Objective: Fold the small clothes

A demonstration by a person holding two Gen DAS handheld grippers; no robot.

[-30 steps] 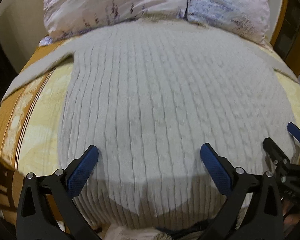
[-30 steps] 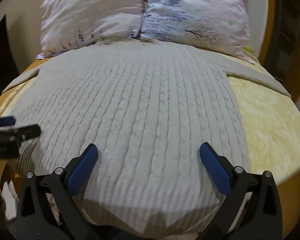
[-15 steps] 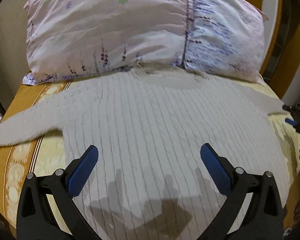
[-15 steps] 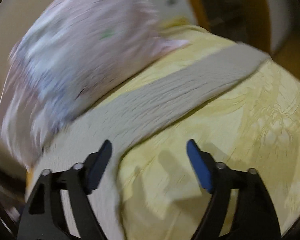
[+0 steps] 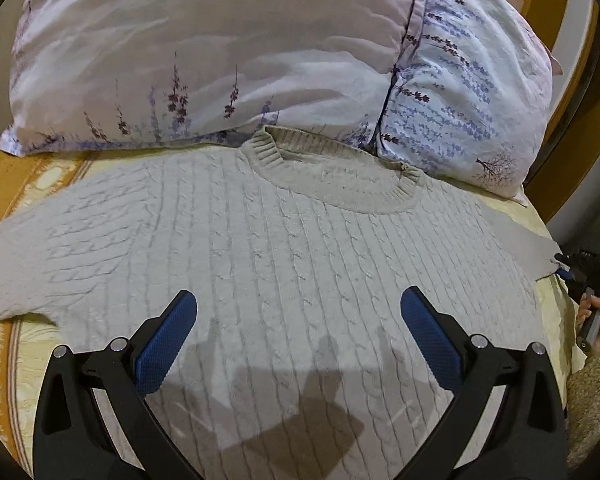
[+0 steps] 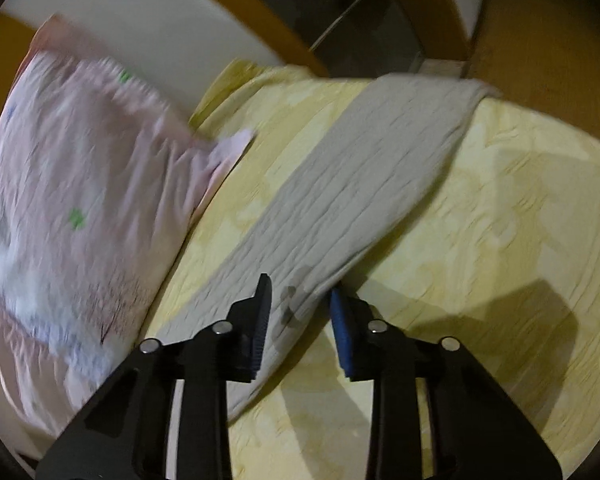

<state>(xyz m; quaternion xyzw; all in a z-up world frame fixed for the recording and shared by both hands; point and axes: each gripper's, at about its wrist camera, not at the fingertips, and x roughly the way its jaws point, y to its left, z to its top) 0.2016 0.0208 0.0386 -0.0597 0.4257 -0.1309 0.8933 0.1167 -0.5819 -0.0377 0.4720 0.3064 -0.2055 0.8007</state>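
Your left gripper [image 5: 298,320] hangs wide open over the chest of the sweater [image 5: 292,272], its blue pads clear of the knit and nothing between them. Your right gripper [image 6: 298,300] is closing on the near edge of the sweater's right sleeve [image 6: 364,184]; the sleeve lies between the narrowing jaws, but you cannot tell whether the pads press on it yet. No brand, label or writing can be read anywhere; the only marks are the cable pattern of the knit and the printed lavender sprigs and small tree on the pillow [image 5: 236,60]. The sweater lies flat and face up on the yellow patterned bedspread [image 5: 4,360], its long axis running near to far, with the ribbed collar [image 5: 332,176] at the far end touching the pillow. The left sleeve [image 5: 40,248] stretches out to the left and its cuff is cut off by the picture's edge. The right sleeve runs out toward the right side of the bed, its end at the bed's edge. The sweater's hem is hidden below the left gripper's frame. In the left wrist view, at the far right, a hand [image 5: 596,320] holding the other gripper is only partly seen. The right wrist view is blurred, most of all over the pillow.
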